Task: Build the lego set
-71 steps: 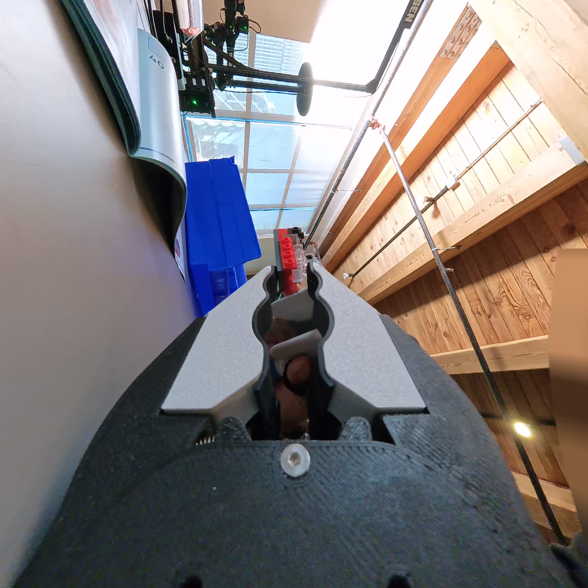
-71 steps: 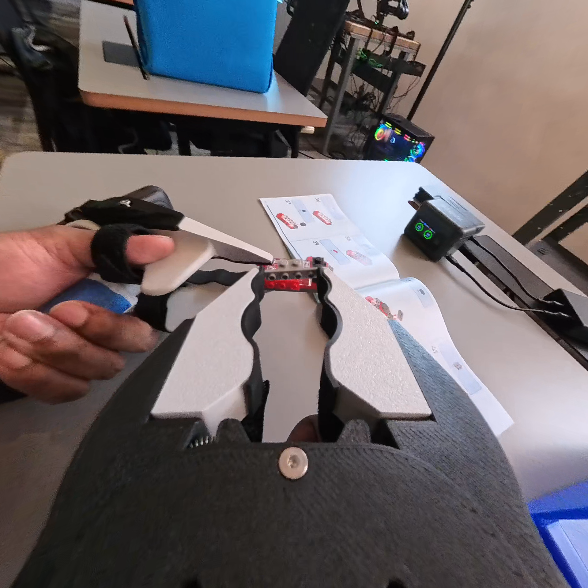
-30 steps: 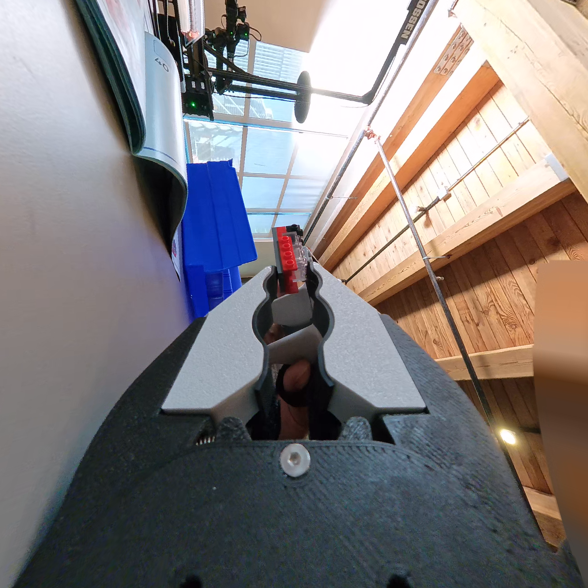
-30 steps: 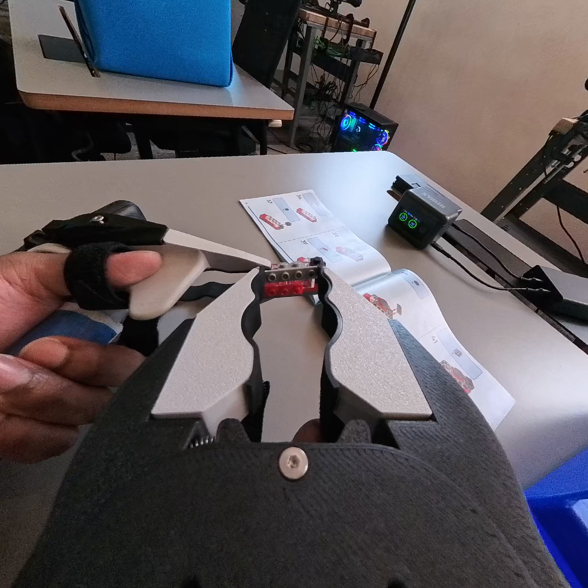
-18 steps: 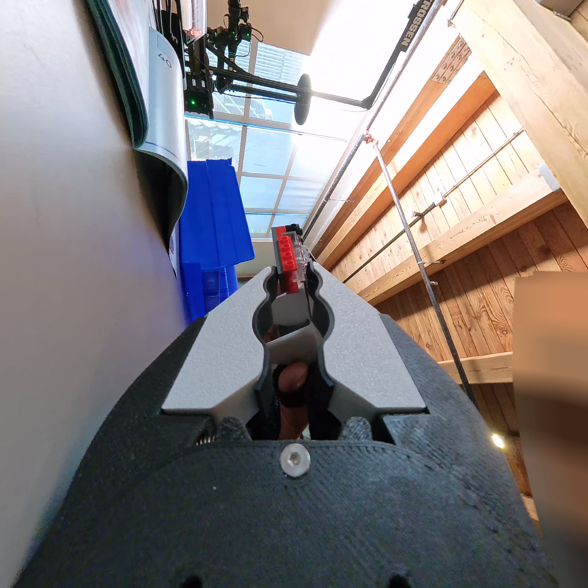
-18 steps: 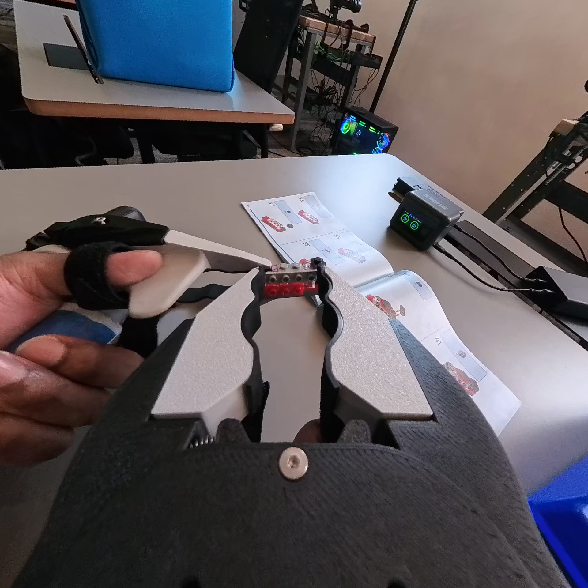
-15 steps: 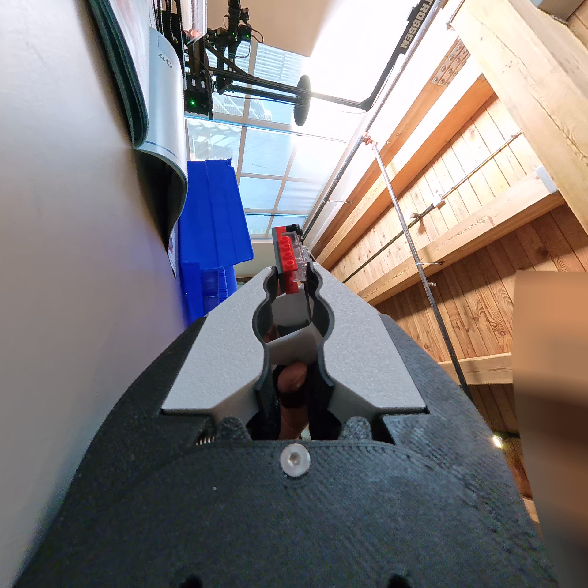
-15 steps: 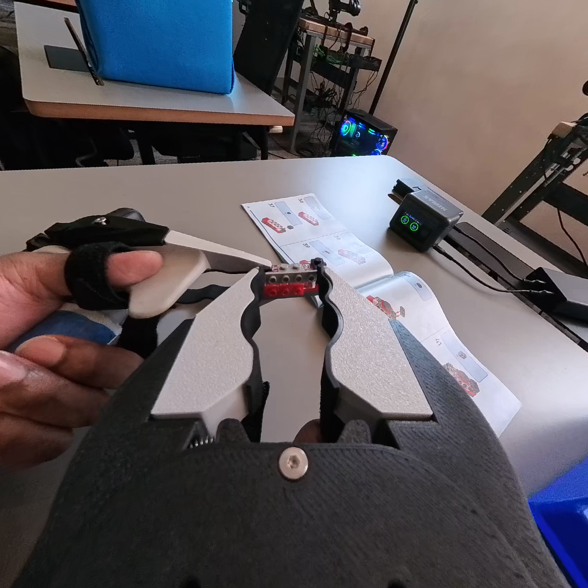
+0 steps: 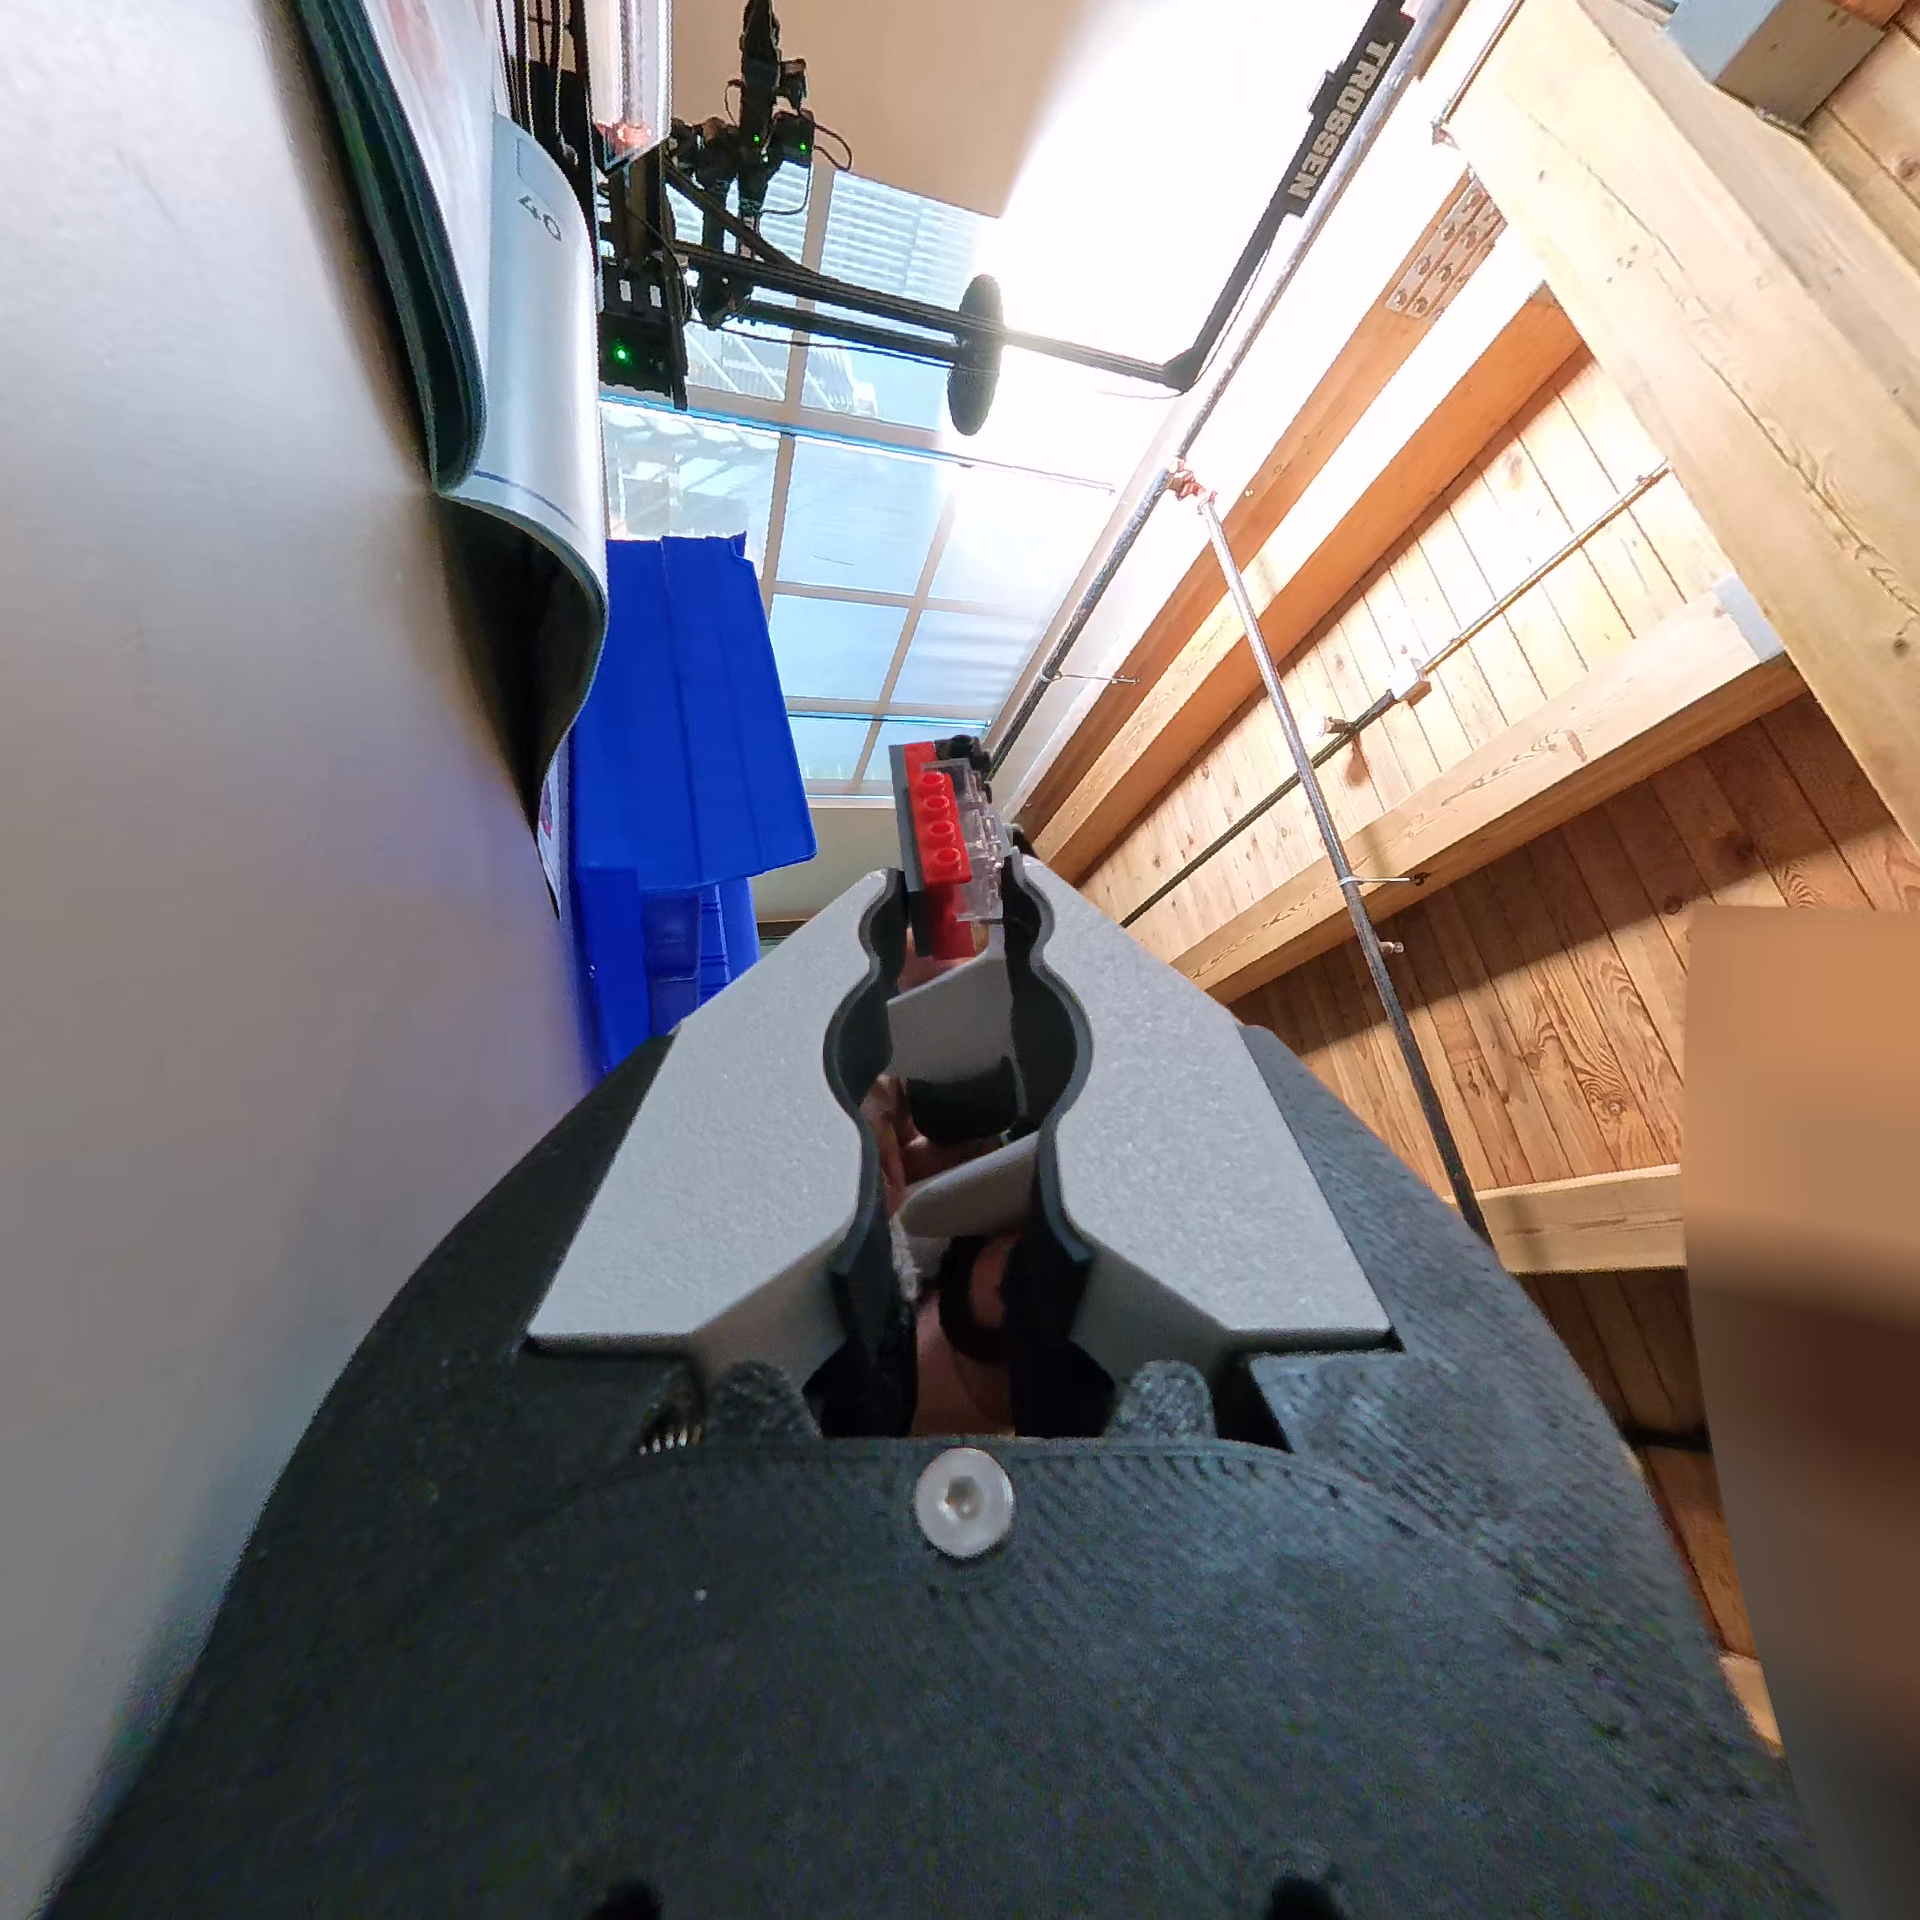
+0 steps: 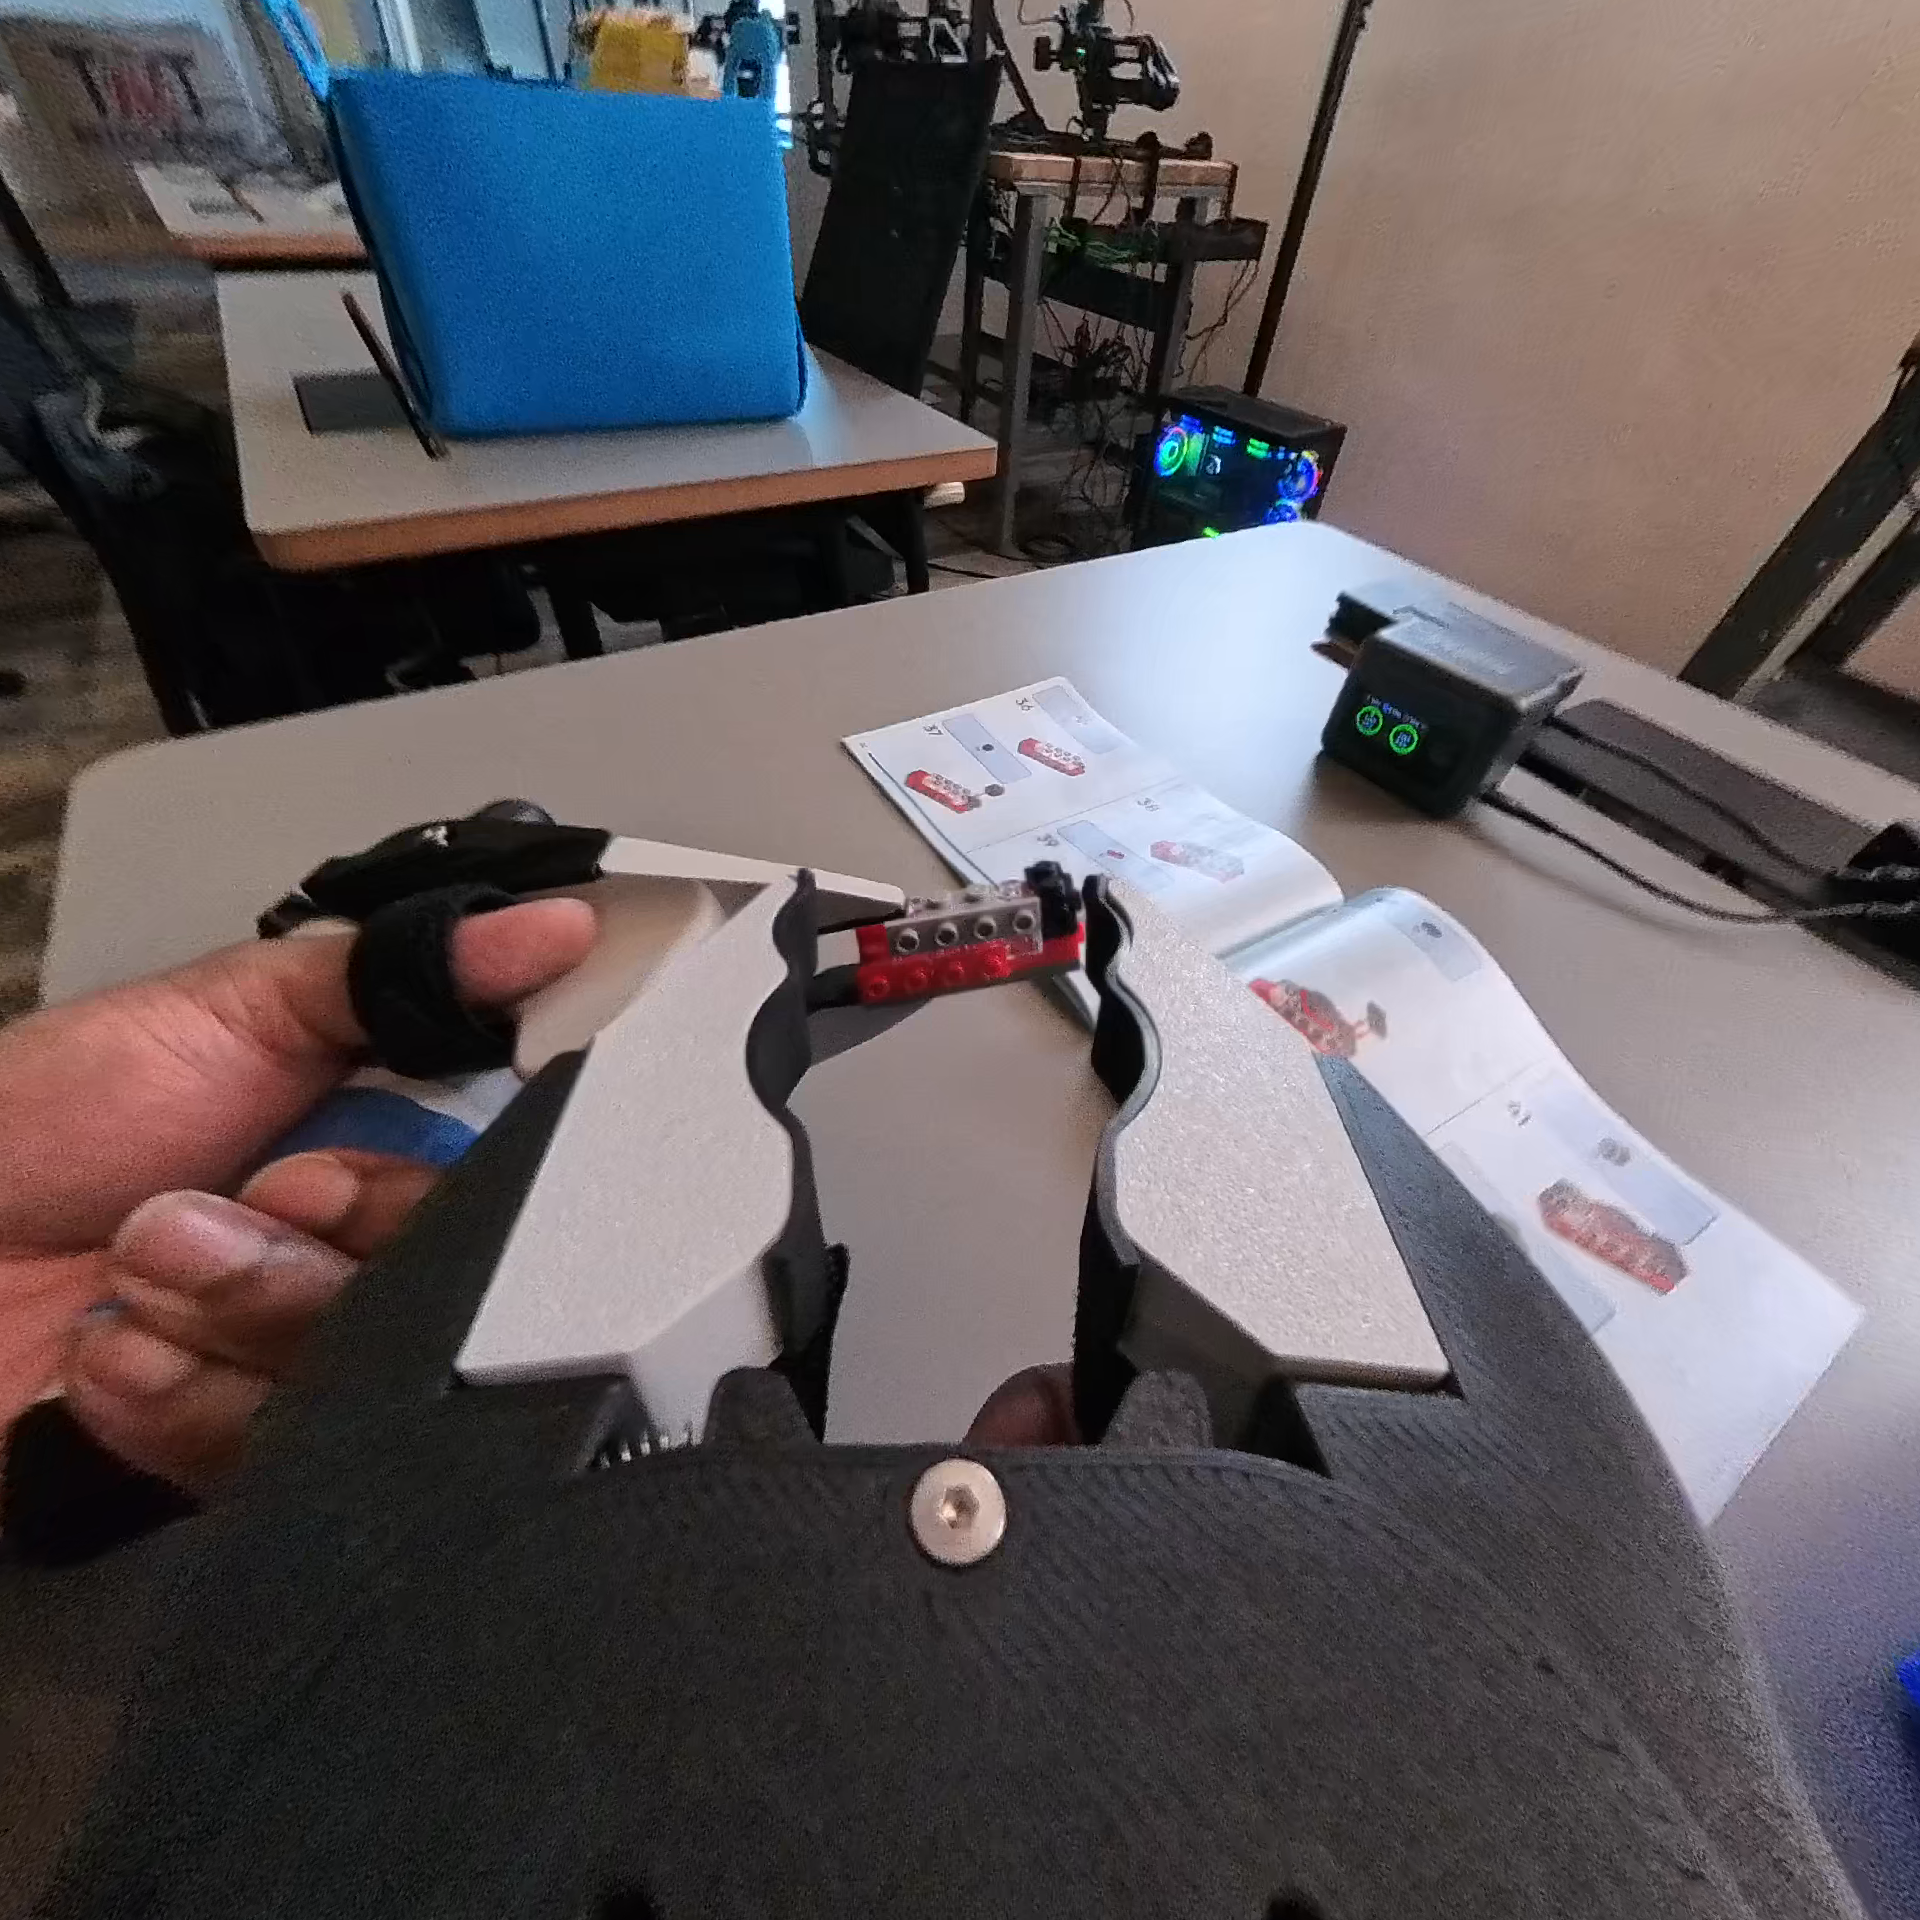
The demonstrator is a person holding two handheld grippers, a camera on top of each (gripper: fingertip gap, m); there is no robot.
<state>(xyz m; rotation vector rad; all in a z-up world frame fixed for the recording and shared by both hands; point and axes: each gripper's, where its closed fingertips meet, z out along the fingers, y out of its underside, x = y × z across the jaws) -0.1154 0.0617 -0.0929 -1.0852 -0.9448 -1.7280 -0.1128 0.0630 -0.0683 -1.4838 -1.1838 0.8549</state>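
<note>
A small red and grey lego assembly [image 10: 966, 945] with a black piece on its right end is held above the grey table [image 10: 727, 748]. My left gripper [image 10: 868, 914], held by a hand [image 10: 208, 1091], comes in from the left and is shut on the assembly's left end. In the left wrist view the left gripper [image 9: 951, 883] is rolled on its side and pinches the assembly [image 9: 940, 831] at its tips. My right gripper [image 10: 951, 904] is open, with a jaw on each side of the assembly. Its fingers [image 9: 951, 1023] show behind the left gripper's jaws.
An open instruction booklet [image 10: 1195, 883] lies on the table beyond the assembly. A black box with green lights [image 10: 1444, 717] and cables sit at the right. A blue bin [image 9: 675, 748] stands at the table's near right. A blue felt box [image 10: 582, 249] stands on another table behind. My left and right fingertips are right by each other.
My right gripper's jaws have spread apart from the assembly's ends, which they pinched before. The assembly now hangs slightly tilted in the left gripper alone.
</note>
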